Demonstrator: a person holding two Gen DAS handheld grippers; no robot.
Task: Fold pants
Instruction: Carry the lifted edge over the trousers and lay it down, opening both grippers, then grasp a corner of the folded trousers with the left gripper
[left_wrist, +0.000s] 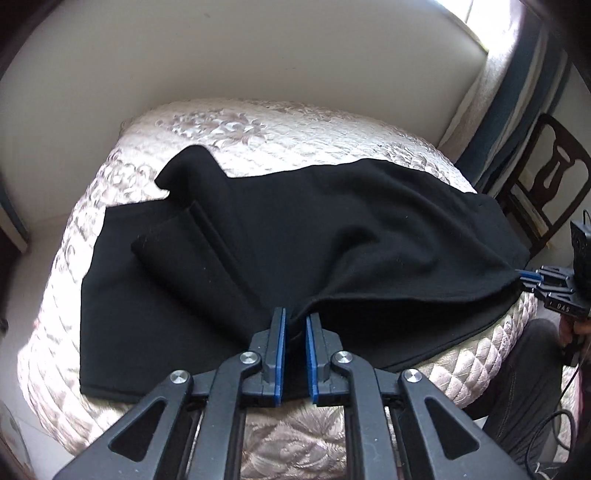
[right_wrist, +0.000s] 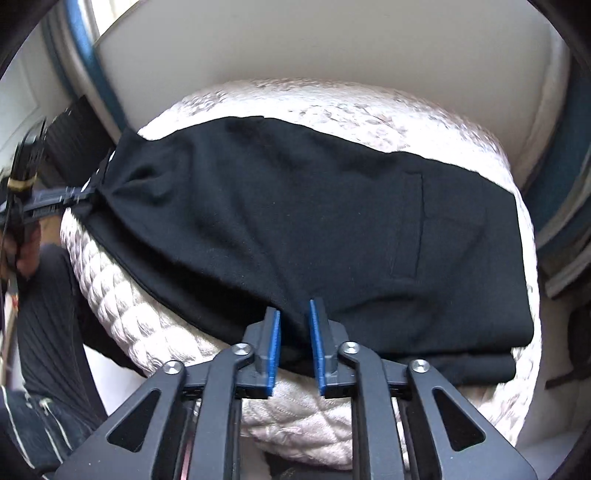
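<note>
Left wrist view: black pants (left_wrist: 295, 236) lie spread across a bed (left_wrist: 258, 133) covered with a pale quilted spread bearing a floral pattern. The cloth is partly doubled over, with a folded flap near the left and a raised corner toward the back. The left gripper (left_wrist: 295, 321) points down at the near edge of the pants; its blue pads stand a little apart with a pinch of black cloth between them, loosely, not pressed tight. At the right edge the right gripper (left_wrist: 528, 277) reaches in from the side, its blue tips at the far corner of the cloth. Behind the bed rises a plain cream headboard (left_wrist: 221, 62). To the right hang striped blue and white curtains (left_wrist: 517, 110) beside a bright window, and a dark wooden chair (left_wrist: 550, 177) stands below them. A dark-clothed leg of the person (left_wrist: 524, 369) shows at lower right.

Right wrist view: the pants (right_wrist: 314, 221) cover most of the bed (right_wrist: 122, 302), a back pocket visible toward the right, and folded layers stacked at the right edge. The right gripper (right_wrist: 295, 314) sits at the near hem, jaws parted with cloth lying between the pads but not squeezed. At far left the left gripper (right_wrist: 81, 194) meets the cloth's corner, with a hand (right_wrist: 27, 251) behind it. The cream headboard (right_wrist: 295, 48) fills the background, and a curtain (right_wrist: 85, 48) hangs at upper left.
</note>
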